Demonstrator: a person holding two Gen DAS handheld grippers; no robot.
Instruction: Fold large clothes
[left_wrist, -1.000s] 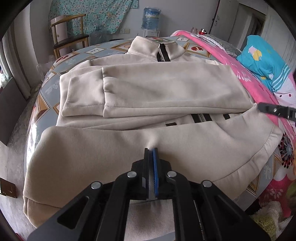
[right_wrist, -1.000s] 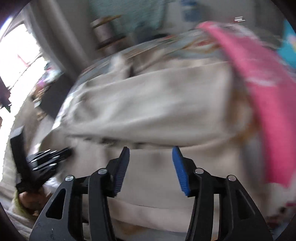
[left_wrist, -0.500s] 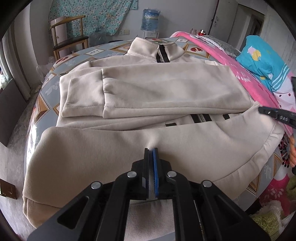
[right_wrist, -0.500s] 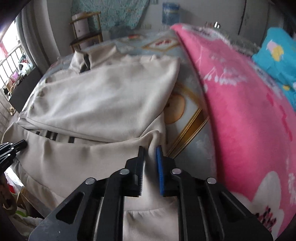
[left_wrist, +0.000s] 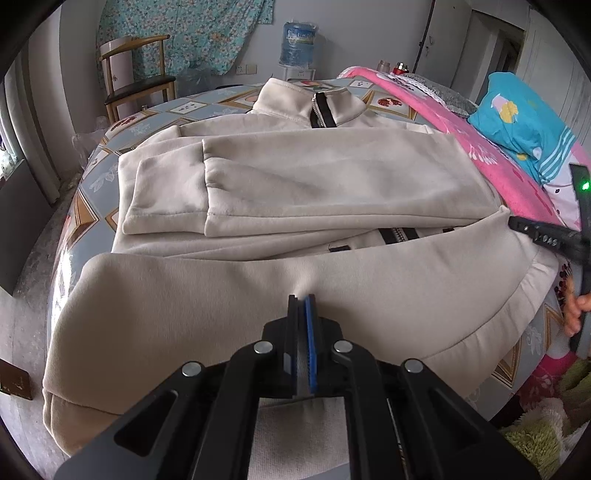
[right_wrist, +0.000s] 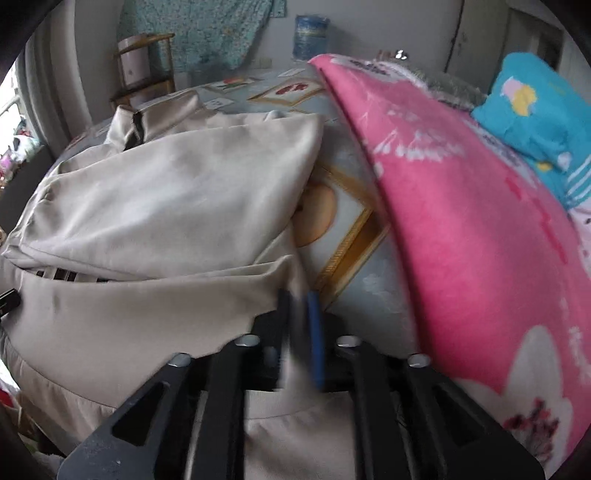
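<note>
Both claws sit at the near folded edge of the beige jacket (left_wrist: 295, 192), which lies spread on the patterned table (left_wrist: 92, 177). Left claw (left_wrist: 302, 300) is clenched on the fold. Right claw (right_wrist: 300, 295) has just been opening, blurred, fabric between its jaws; grip unclear.

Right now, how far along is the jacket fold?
Done: both sleeves lie folded across the beige jacket on the bed. In hand: the left tool is shut on the hem, already brought up over the lower body. The right tool sits at the hem's far corner; its jaws have just been opening, fabric blurred between them. Left: carry the hem up to the collar.
</note>
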